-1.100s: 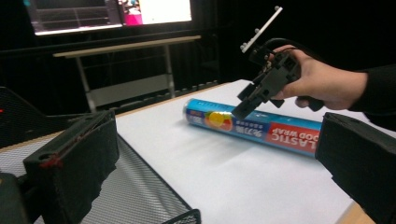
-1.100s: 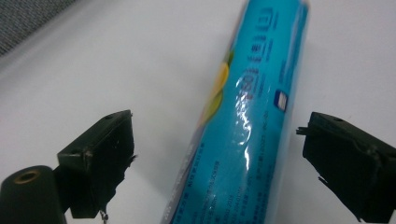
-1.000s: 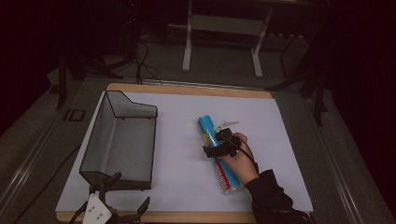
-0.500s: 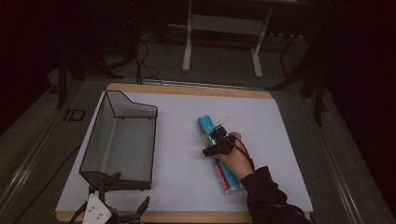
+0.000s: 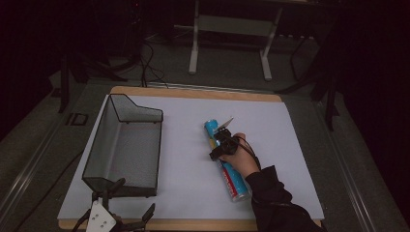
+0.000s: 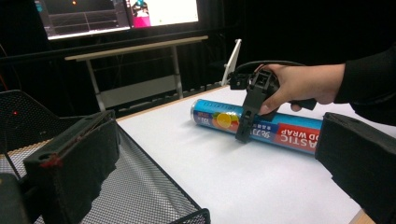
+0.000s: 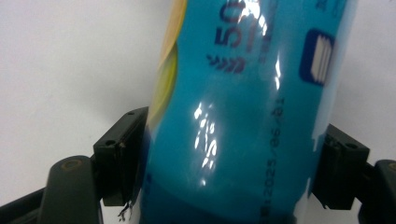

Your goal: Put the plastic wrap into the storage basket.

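Observation:
A long blue plastic wrap tube lies on the white sheet, right of centre, and points away from the person. My right gripper comes down over its far half, held by a hand in a dark sleeve. In the right gripper view the two black jaws press against both sides of the tube, so the right gripper is shut on it. The left gripper rests at the table's front left edge, open and holding nothing. Its own view looks across at the tube and the right gripper.
A black wire mesh tray stands on the left of the sheet, just beyond the left gripper, with its mesh floor close under the left jaw. A white sheet covers the wooden table. Desk legs and cables lie beyond the far edge.
The right hand and gripper have shifted slightly toward the tube's far half and settled lower over it. The tube, the tray and the left gripper have stayed in place.

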Tool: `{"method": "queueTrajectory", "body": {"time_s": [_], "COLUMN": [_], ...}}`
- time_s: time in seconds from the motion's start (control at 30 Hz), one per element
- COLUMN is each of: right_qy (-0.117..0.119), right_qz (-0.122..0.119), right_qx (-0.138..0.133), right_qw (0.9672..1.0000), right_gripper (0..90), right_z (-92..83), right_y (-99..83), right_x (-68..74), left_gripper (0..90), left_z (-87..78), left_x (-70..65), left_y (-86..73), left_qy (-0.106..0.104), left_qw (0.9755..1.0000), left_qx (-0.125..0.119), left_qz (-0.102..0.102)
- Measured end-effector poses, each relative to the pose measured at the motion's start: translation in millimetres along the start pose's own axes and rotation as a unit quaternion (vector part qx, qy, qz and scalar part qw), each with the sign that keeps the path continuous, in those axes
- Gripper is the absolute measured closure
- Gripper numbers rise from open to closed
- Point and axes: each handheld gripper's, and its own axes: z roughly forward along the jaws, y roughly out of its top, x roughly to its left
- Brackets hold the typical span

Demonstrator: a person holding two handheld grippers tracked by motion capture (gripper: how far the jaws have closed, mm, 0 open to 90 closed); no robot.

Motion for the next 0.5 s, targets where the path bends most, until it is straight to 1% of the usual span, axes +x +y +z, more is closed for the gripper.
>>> {"method": "queueTrajectory", "body": {"time_s": [0.07,0.13,0.17,0.27,0.33,0.4,0.5], "right_qy": [-0.006,-0.017,-0.020,-0.020,-0.013,-0.005,-0.004], "right_qz": [-0.002,-0.011,-0.008,0.008,0.024,0.035,0.037], "right_qx": [0.003,0.006,0.006,0.002,-0.006,-0.015,-0.029], "right_qw": [1.0000,0.9998,0.9997,0.9998,0.9996,0.9993,0.9989], "right_gripper": [24.4,24.9,25.5,27.4,28.2,29.0,29.8], "right_z": [1.0,1.5,1.5,0.7,-0.2,-1.4,-2.0], "right_y": [1.1,1.1,1.3,0.6,-1.0,-2.8,-5.3], "right_x": [1.8,4.4,5.5,5.2,3.2,0.9,-0.4], "left_gripper": [0.1,0.1,0.1,0.1,0.1,0.1,0.1], "left_z": [0.3,0.3,0.4,0.3,0.5,0.8,1.3], "left_x": [-0.2,-0.6,-0.7,-0.7,-0.5,-0.4,0.0], "left_y": [-0.1,-0.3,-0.3,-0.2,-0.3,-0.4,-0.7], "left_qy": [0.001,0.002,0.001,0.002,0.003,0.004,0.004], "left_qw": [1.0000,1.0000,1.0000,1.0000,1.0000,1.0000,1.0000], "left_qx": [0.001,0.001,0.001,0.001,0.002,0.002,0.003], "left_qz": [0.001,0.003,0.003,0.003,0.003,0.003,0.003]}}
